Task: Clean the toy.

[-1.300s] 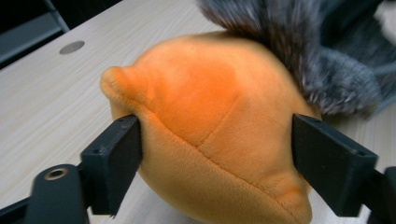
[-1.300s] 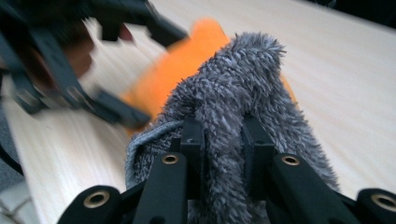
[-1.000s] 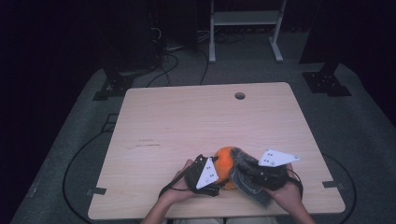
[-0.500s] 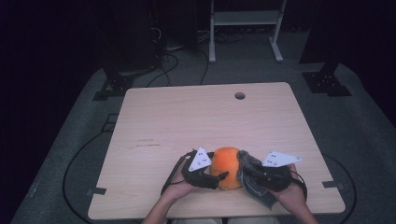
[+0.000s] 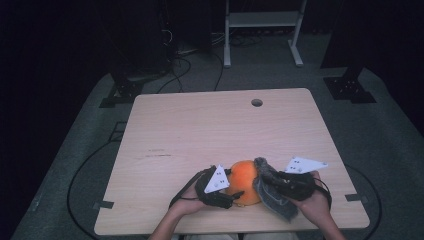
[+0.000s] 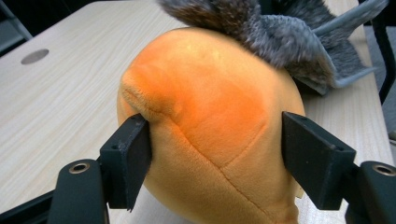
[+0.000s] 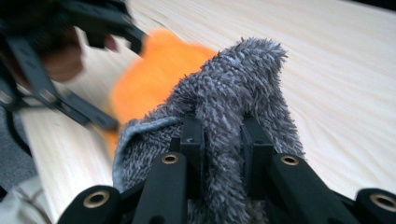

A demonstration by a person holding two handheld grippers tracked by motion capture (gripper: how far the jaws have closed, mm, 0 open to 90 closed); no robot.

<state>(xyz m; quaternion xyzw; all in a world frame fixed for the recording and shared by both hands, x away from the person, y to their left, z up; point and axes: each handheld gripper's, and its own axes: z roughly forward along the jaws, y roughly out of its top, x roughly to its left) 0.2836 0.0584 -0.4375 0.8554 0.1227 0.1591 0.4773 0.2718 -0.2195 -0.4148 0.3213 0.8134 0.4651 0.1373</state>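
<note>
Plush is light and squashy, so with the orange ball (image 6: 210, 126) near the table's (image 5: 200, 125) front edge bracketed by your left tongs (image 6: 217, 161), jaws apart, keep your right tongs (image 7: 222, 135) clamped on the grey cloth's (image 7: 233, 88) thick fold.

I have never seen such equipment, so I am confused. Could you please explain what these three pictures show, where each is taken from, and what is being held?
There is no machine here: a person sits at a wooden table and holds hand-operated tongs in each hand. The high view looks down from above the table. The other two pictures come from small cameras riding on each pair of tongs, looking along their black jaws. The left tongs have their jaws on both sides of an orange plush ball; whether they squeeze it is unclear. The right tongs are shut on a grey fuzzy cloth, which touches the ball's right side. A round hole sits near the table's far edge.
</note>
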